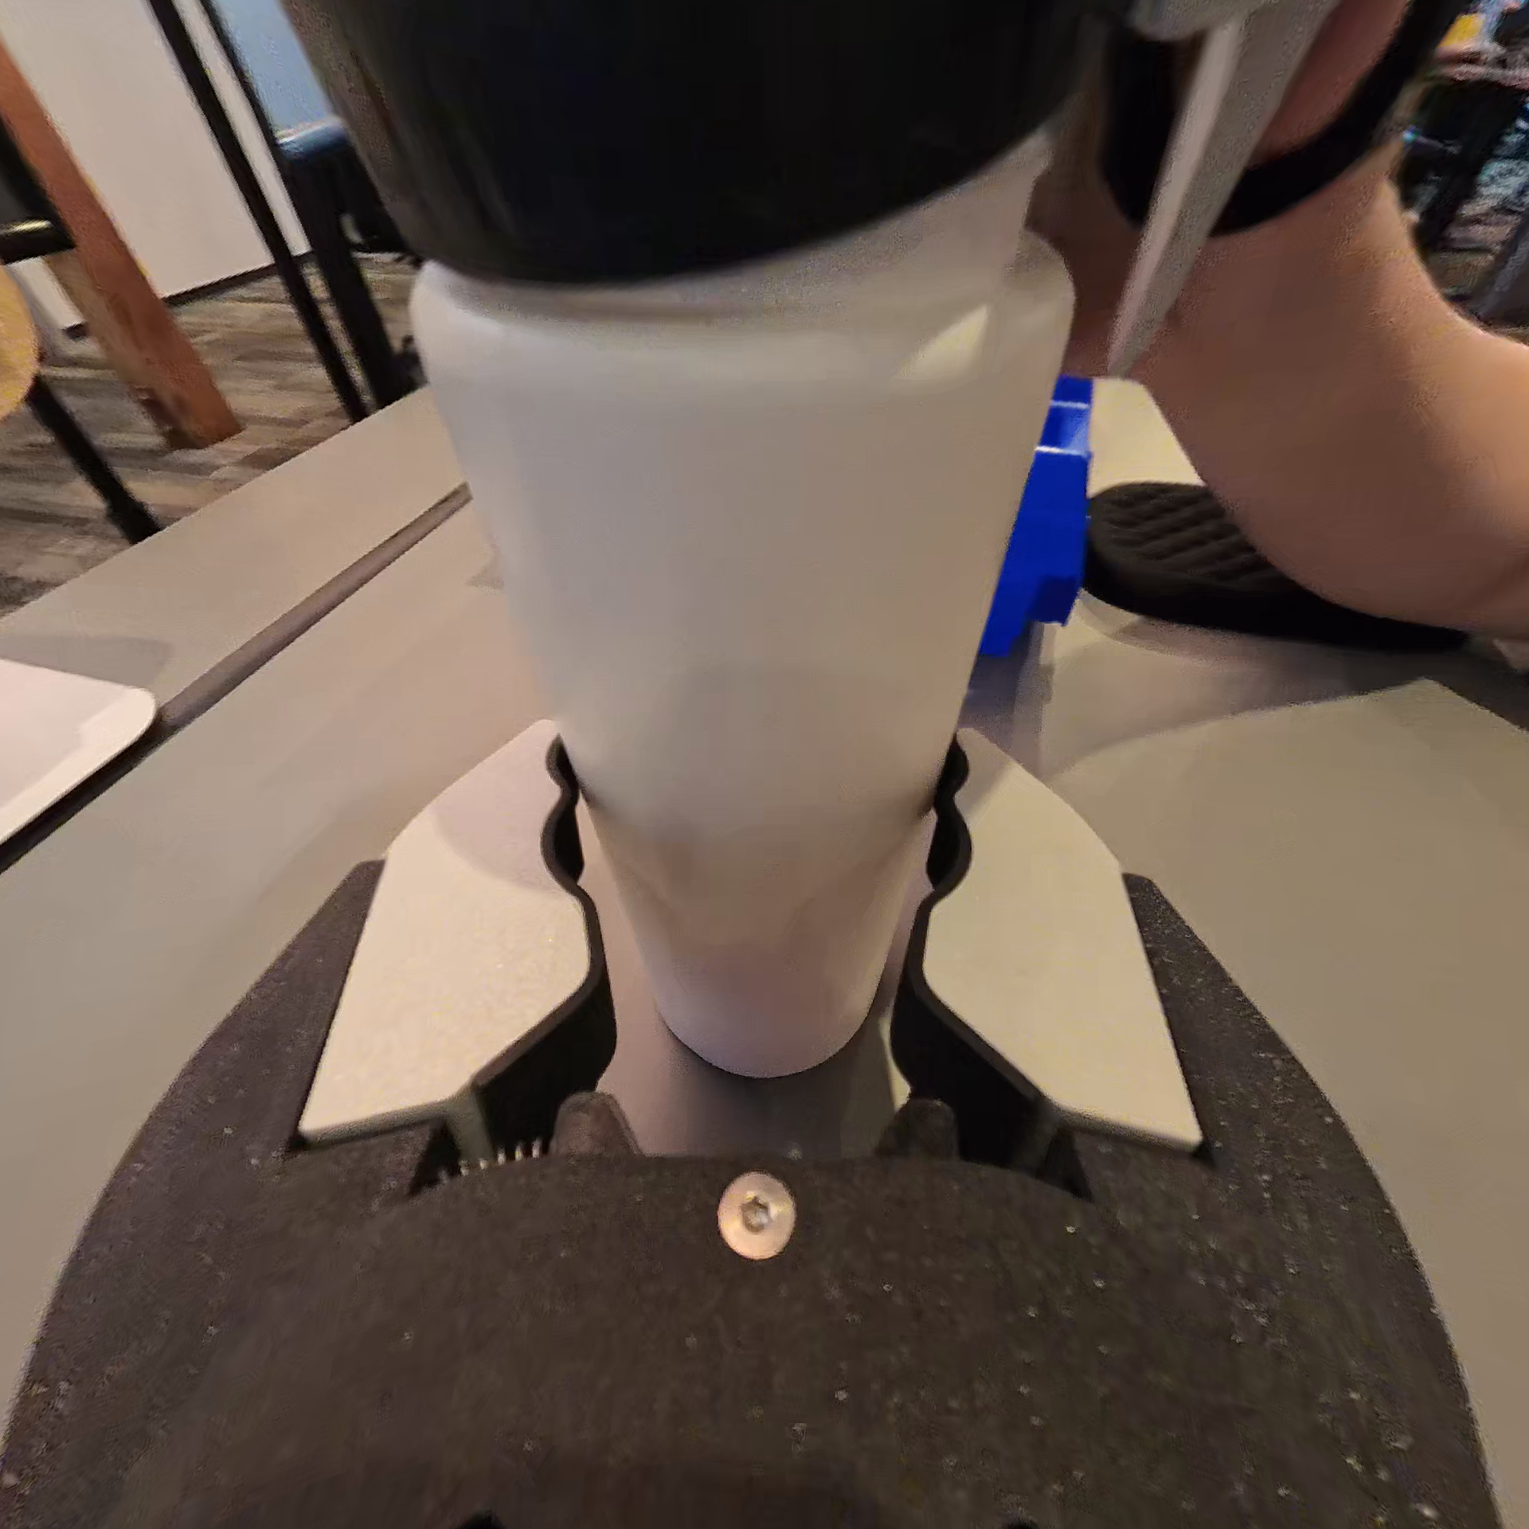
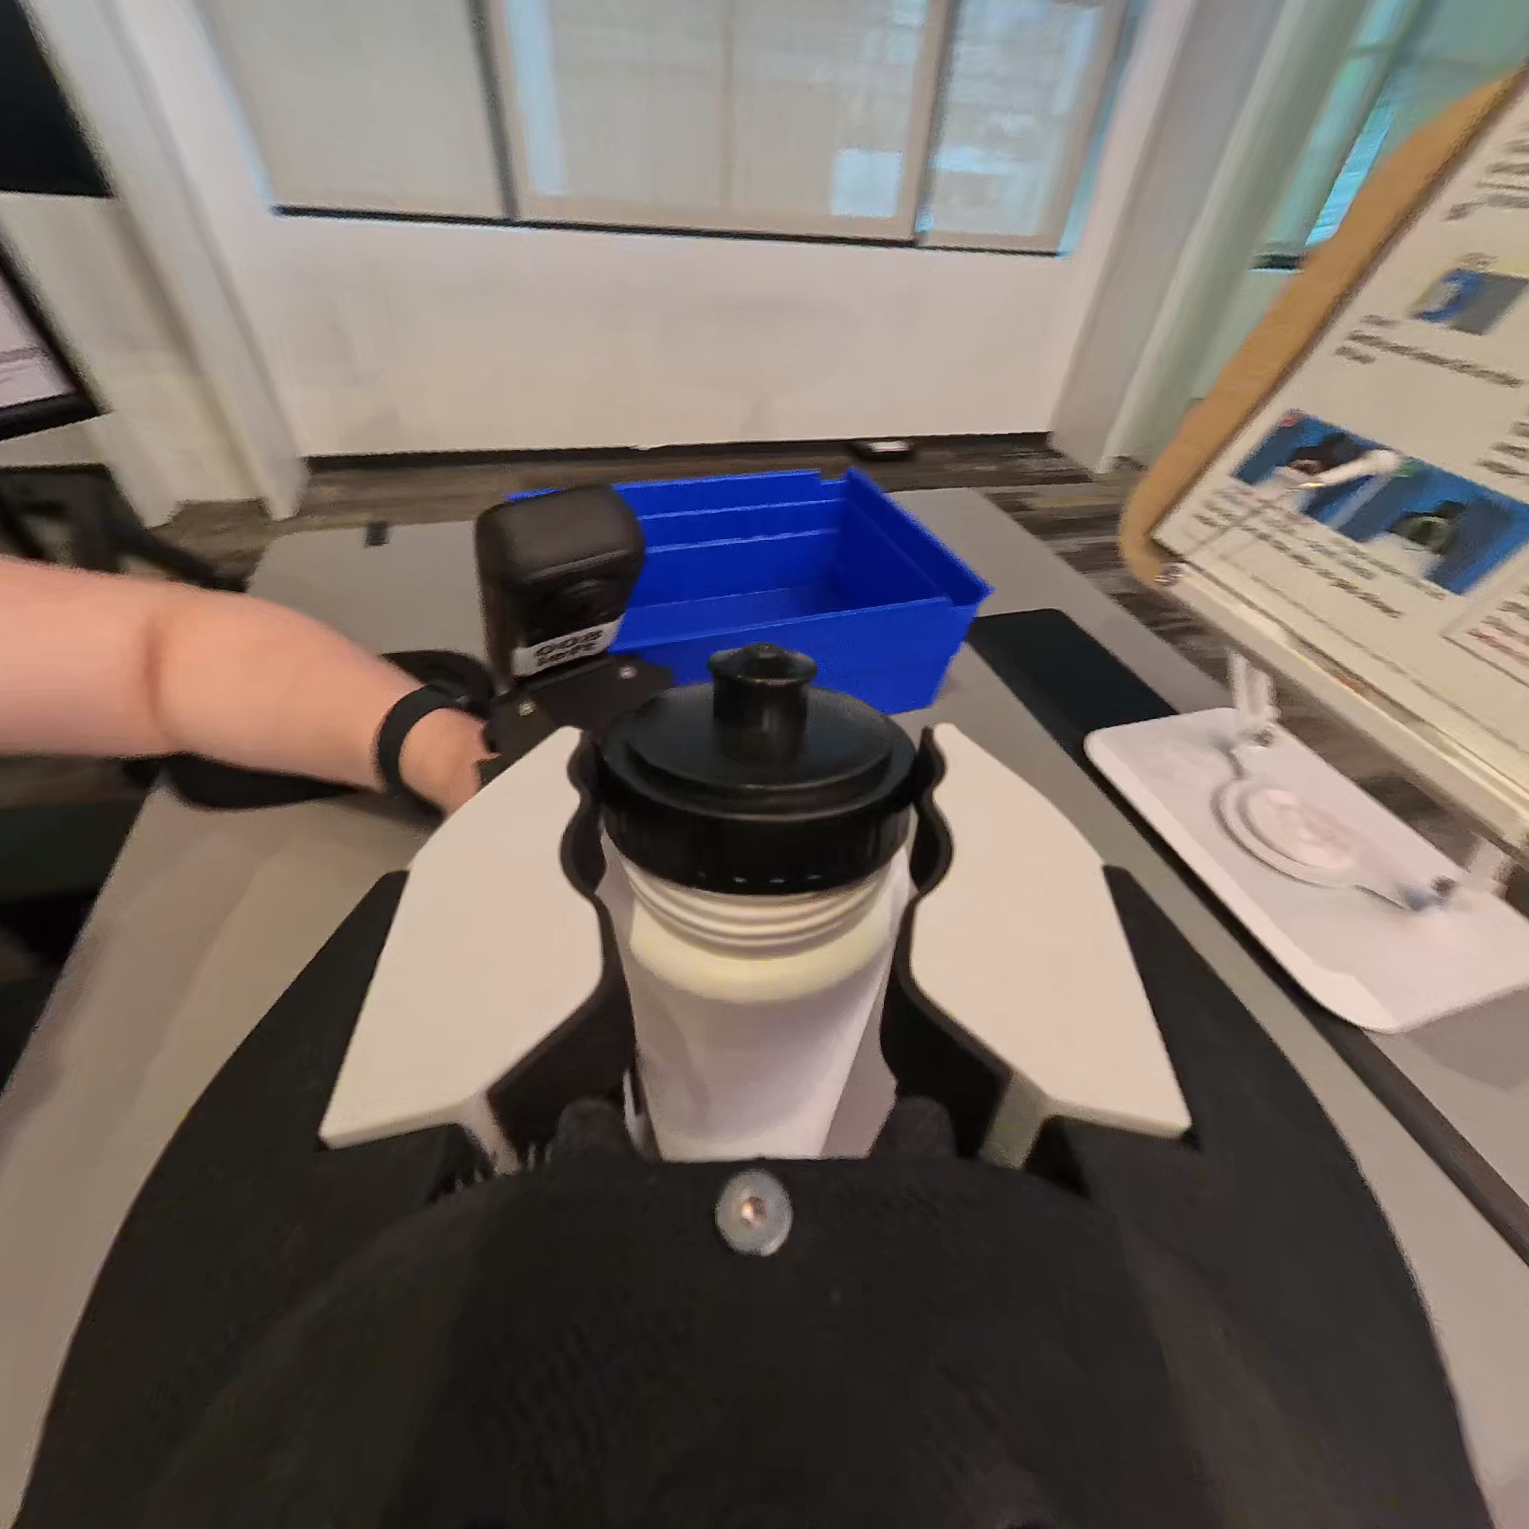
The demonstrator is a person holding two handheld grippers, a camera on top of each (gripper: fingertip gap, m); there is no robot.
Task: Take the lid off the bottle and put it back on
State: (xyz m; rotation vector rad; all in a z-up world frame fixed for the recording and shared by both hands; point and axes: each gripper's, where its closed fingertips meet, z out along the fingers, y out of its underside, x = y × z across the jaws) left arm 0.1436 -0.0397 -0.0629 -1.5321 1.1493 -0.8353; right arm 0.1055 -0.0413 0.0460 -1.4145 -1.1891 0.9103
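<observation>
**Lid part-way on the threads**

With the left gripper (image 1: 757, 827) I am clamping the white bottle (image 1: 745, 579) low on its body, jaws closed against it, its base resting on the grey table (image 1: 248, 827). With the right gripper (image 2: 754, 811) I am pinching the black lid (image 2: 757, 794), jaws closed on its rim. Bare threads are showing below it, so I judge it is mid-turn; whether coming off or going on, I cannot tell. Next I am needing a steady twist. Beyond, the blue bin (image 2: 827, 579) is looking empty.

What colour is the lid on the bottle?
Black. The lid shows best in the right wrist view, atop the white bottle.
</observation>
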